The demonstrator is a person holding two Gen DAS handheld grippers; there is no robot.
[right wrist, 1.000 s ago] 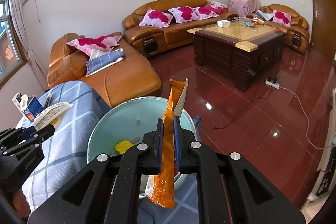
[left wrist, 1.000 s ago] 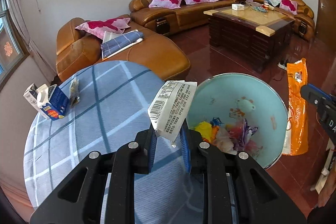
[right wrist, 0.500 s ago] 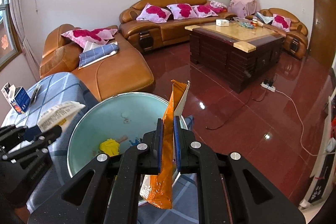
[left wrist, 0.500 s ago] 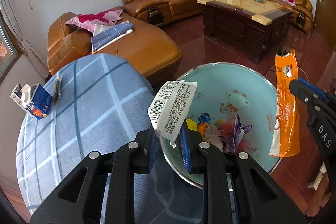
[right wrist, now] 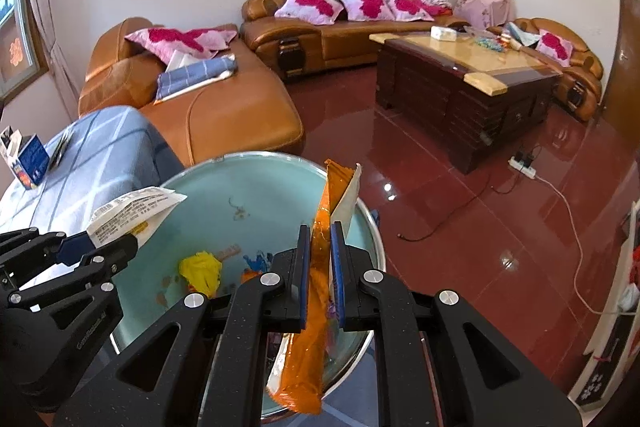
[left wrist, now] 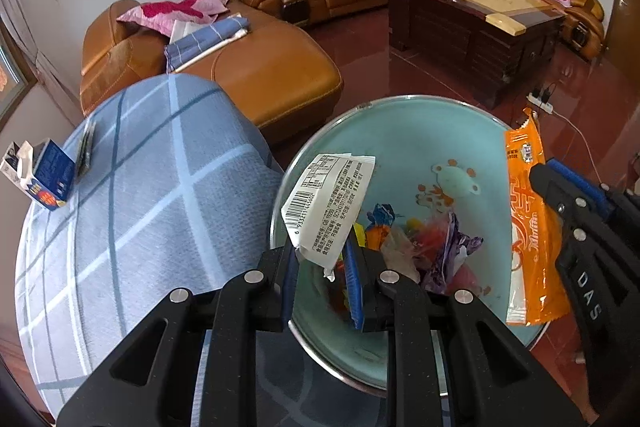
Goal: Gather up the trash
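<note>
The left gripper (left wrist: 322, 267) is clamped on a white printed wrapper (left wrist: 328, 205), a flat crinkled film with barcode and text, held over the near rim of the basin. The right gripper (right wrist: 320, 269) is closed on an orange snack wrapper (right wrist: 314, 307), a long glossy strip with a white inner face, hanging over the basin's right rim. The basin (left wrist: 404, 135) is round, pale teal enamel with a metal rim and painted motifs; crumpled yellow, purple and clear wrappers (left wrist: 424, 239) lie at its bottom. To its left stands a round table under a blue checked cloth (left wrist: 132, 211), bearing an opened blue carton (left wrist: 38, 175) near the far edge.
</note>
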